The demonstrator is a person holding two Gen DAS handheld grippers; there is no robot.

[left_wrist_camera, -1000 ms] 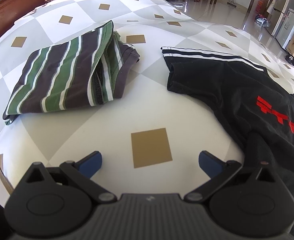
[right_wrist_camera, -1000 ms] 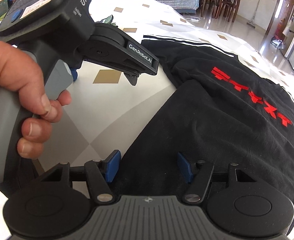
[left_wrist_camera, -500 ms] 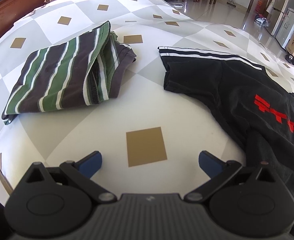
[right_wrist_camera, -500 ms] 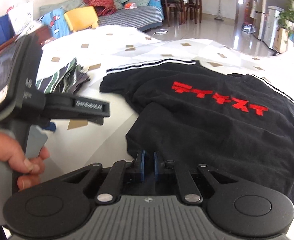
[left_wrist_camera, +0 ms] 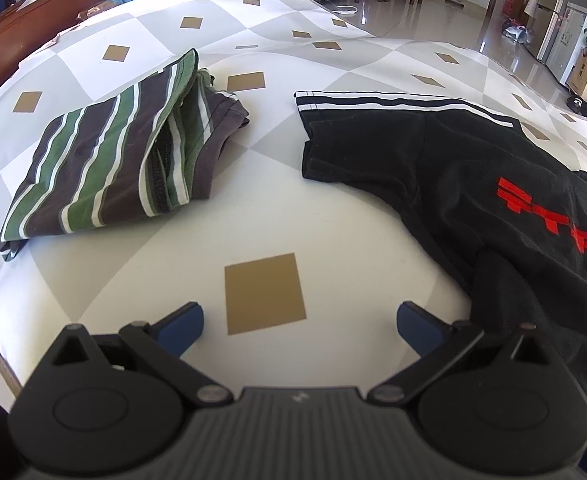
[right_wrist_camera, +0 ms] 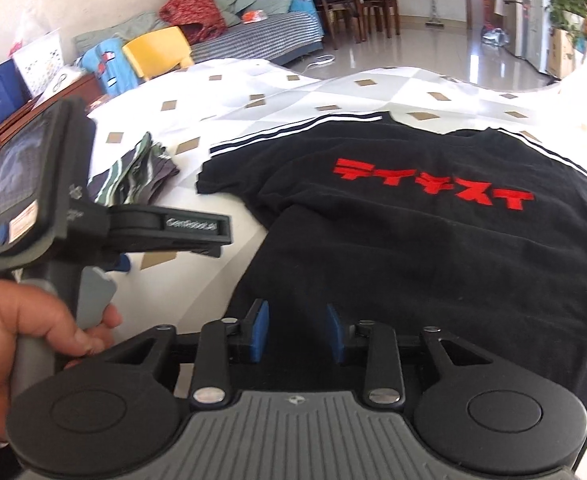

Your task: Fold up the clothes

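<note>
**Right gripper part-open over black tee hem, left gripper wide open over bare cloth**

Black T-shirt (right_wrist_camera: 433, 248) lies spread face up on the right side of the checked tablecloth (left_wrist_camera: 253, 216), red lettering (right_wrist_camera: 433, 184) across the chest, white stripes along the far sleeve edge. Near-left hem of the shirt is folded or rumpled over on itself, near edge runs right under the right gripper (right_wrist_camera: 297, 332).

Right gripper: jaws have just been opening, blue pads (right_wrist_camera: 261, 330) now stand apart with a clear gap. Black fabric shows between and below them, but pads do not press on it. Nothing gripped.

Left gripper (left_wrist_camera: 299, 326): jaws wide apart, empty, over a bare white patch of the cloth with a tan square (left_wrist_camera: 263, 292) between the fingers. Black shirt's near-left corner sits just beside its right finger; cannot tell if touching. In the right wrist view a hand (right_wrist_camera: 25, 340) holds this gripper's handle at the left.

Striped shirt (left_wrist_camera: 117, 156), green/dark/white, already folded, lies far left on the cloth, well apart from the black shirt.

Background: yellow chair (right_wrist_camera: 157, 54), bed or sofa with piled clothes, dining chairs, shiny tiled floor (right_wrist_camera: 453, 56).
</note>
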